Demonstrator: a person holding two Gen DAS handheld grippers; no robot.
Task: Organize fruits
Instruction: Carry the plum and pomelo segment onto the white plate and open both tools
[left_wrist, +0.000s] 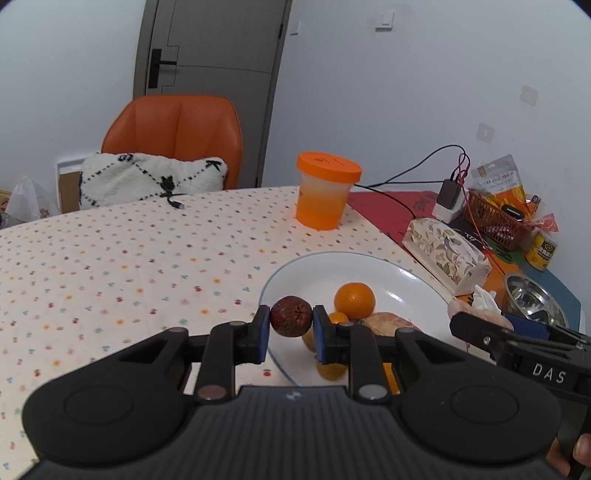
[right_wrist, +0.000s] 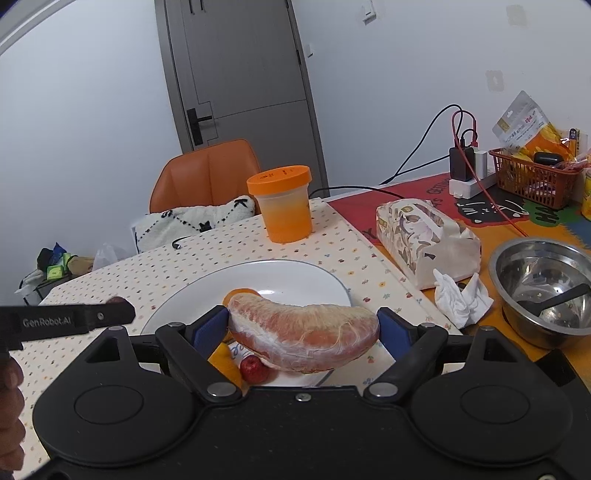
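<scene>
My left gripper (left_wrist: 291, 325) is shut on a dark red wrinkled fruit (left_wrist: 290, 316), held over the near left rim of the white plate (left_wrist: 399, 280). On the plate lie an orange (left_wrist: 354, 300) and smaller orange fruits (left_wrist: 338, 318), partly hidden by my fingers. My right gripper (right_wrist: 303, 332) is shut on a large peeled pomelo segment (right_wrist: 304, 334), held above the near edge of the white plate (right_wrist: 295, 277). Under the segment show a small red fruit (right_wrist: 254, 369) and an orange piece (right_wrist: 226, 363). The pomelo segment (left_wrist: 388, 322) also appears in the left wrist view.
An orange-lidded jar (left_wrist: 325, 192) stands beyond the plate on the dotted tablecloth (left_wrist: 110, 266). To the right lie a tissue pack (right_wrist: 424, 240), crumpled tissue (right_wrist: 460, 299), a steel bowl with a spoon (right_wrist: 543, 288), a red basket (right_wrist: 532, 181) and a power strip with cables (right_wrist: 469, 177). An orange chair (left_wrist: 173, 136) stands behind.
</scene>
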